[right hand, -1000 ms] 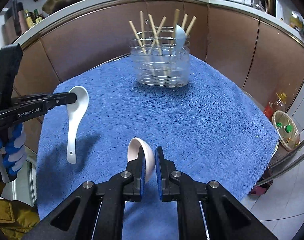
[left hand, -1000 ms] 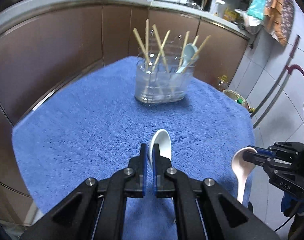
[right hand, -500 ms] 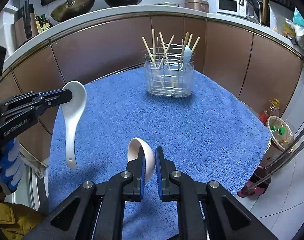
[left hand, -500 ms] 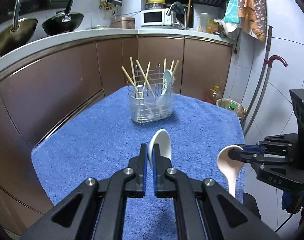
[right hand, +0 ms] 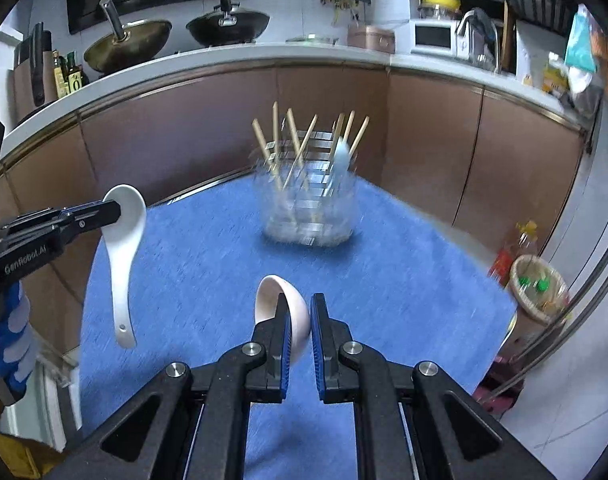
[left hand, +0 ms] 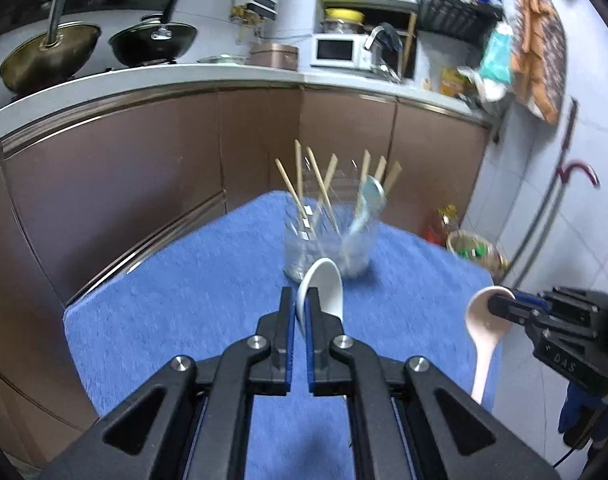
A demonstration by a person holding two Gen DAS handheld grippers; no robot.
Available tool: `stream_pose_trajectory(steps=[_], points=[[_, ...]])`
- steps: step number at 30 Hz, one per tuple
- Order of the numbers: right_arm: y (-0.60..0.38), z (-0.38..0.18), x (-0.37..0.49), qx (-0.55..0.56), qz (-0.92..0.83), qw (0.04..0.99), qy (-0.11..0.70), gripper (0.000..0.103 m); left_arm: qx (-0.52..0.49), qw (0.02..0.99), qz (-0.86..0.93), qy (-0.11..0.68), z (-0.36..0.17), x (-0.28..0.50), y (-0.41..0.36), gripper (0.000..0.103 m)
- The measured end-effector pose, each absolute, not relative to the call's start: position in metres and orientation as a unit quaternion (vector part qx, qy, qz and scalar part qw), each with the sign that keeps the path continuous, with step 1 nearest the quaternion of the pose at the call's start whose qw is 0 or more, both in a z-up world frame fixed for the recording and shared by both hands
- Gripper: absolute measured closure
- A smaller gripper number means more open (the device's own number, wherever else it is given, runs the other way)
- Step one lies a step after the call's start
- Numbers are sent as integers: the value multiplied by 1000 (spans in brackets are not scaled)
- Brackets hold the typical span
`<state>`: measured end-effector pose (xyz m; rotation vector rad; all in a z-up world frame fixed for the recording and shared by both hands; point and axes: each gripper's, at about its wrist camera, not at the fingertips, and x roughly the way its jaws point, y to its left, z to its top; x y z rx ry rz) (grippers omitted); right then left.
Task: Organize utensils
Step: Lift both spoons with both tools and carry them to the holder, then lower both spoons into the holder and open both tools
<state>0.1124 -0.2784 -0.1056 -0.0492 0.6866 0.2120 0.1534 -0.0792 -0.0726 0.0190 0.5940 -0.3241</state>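
Left wrist view: left gripper (left hand: 298, 312) clamps white spoon (left hand: 321, 292), right gripper (right hand: 300, 320) clamps pink spoon (right hand: 282, 312), both short of utensil holder (right hand: 307, 204), bowls pinched so handles drop in.

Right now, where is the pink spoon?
The pink spoon is up in the air, pinched by its bowl in the right gripper, above the blue towel, nearer than the utensil holder.
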Motion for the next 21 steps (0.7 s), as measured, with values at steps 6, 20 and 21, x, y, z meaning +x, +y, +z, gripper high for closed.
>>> stream_pose_trajectory(steps=[6, 20, 21], points=[[-284, -72, 145, -17, 90, 956, 279, 94, -25, 956, -147, 254, -41, 196, -79, 99], [-280, -9, 225, -22, 44, 986, 158, 94, -37, 982, -81, 167, -1, 293, -124, 99], [-279, -7, 232, -18, 39, 988, 151, 94, -33, 983, -78, 163, -3, 299, -129, 99]])
